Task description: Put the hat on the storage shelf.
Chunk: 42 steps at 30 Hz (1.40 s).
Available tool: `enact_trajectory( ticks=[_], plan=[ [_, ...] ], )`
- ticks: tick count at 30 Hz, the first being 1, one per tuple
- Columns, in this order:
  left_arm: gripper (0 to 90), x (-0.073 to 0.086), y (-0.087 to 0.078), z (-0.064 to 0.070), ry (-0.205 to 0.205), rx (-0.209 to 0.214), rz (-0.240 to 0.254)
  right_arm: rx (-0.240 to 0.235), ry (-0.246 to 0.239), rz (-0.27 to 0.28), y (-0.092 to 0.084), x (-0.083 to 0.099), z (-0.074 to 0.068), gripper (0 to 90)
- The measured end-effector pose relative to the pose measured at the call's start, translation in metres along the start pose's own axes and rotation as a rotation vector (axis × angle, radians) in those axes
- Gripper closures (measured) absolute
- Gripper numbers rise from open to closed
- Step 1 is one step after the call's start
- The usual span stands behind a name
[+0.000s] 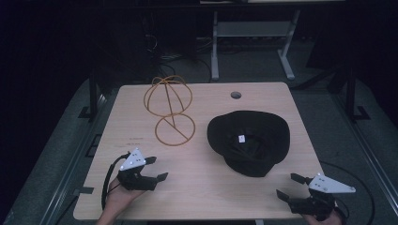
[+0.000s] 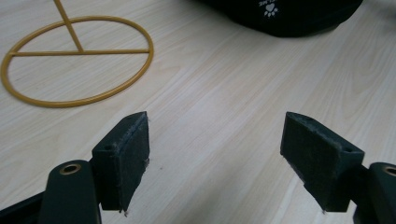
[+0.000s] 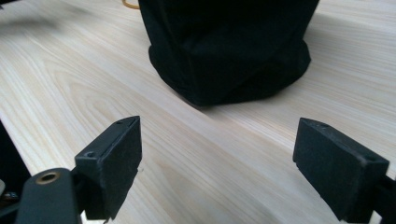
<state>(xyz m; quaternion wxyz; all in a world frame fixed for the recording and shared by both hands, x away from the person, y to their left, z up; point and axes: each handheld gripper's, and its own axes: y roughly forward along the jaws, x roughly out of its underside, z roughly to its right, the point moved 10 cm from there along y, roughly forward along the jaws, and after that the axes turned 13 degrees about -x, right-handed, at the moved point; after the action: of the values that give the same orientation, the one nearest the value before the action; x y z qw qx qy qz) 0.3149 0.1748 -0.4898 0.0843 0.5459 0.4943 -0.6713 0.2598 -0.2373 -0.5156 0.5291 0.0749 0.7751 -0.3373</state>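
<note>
A black, soft fabric bucket hat [image 1: 248,142] lies on the light wooden table [image 1: 202,197], right of centre, opening upward with a small white label visible inside the crown. To its left, apart from it, stands a gold wire hat stand [image 1: 169,108], a flat ring base with a thin upright stem and a looped wire dome on top. The left gripper [image 1: 156,168] rests near the front left of the table, jaws spread wide and empty; its own view shows bare wood between the pads, with the stand's ring base ahead. The right gripper [image 1: 289,185] sits near the front right edge, jaws likewise wide apart and holding nothing, pointed at the hat's near side. Judged from its slumped folds, the hat is light, limp and non-fragile; it will likely sag and fold when lifted by one point. The brim edge nearest the right gripper appears the soundest hold, the cloth being thin enough to pinch and unlikely to slip from the padded jaws. The wire stand looks light and easily tipped if the hat drags against it.
</note>
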Motion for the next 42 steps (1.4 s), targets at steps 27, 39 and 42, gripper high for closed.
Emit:
enact_trajectory(
  ticks=[27, 39, 42],
  plan=[
    [23.1, -0.011, 0.002, 0.017, 0.036, 0.036, 0.013, 0.015, -0.016, 0.019, -0.005, -0.006, -0.004, 15.2],
    [21.7, -0.047, 0.003, 0.042, 0.057, 0.109, 0.066, 0.019, -0.006, 0.028, -0.005, -0.007, -0.003, 15.1],
    [21.7, -0.054, 0.006, 0.048, 0.075, 0.118, 0.065, 0.019, -0.011, 0.028, -0.005, -0.006, -0.002, 15.2]
  ],
)
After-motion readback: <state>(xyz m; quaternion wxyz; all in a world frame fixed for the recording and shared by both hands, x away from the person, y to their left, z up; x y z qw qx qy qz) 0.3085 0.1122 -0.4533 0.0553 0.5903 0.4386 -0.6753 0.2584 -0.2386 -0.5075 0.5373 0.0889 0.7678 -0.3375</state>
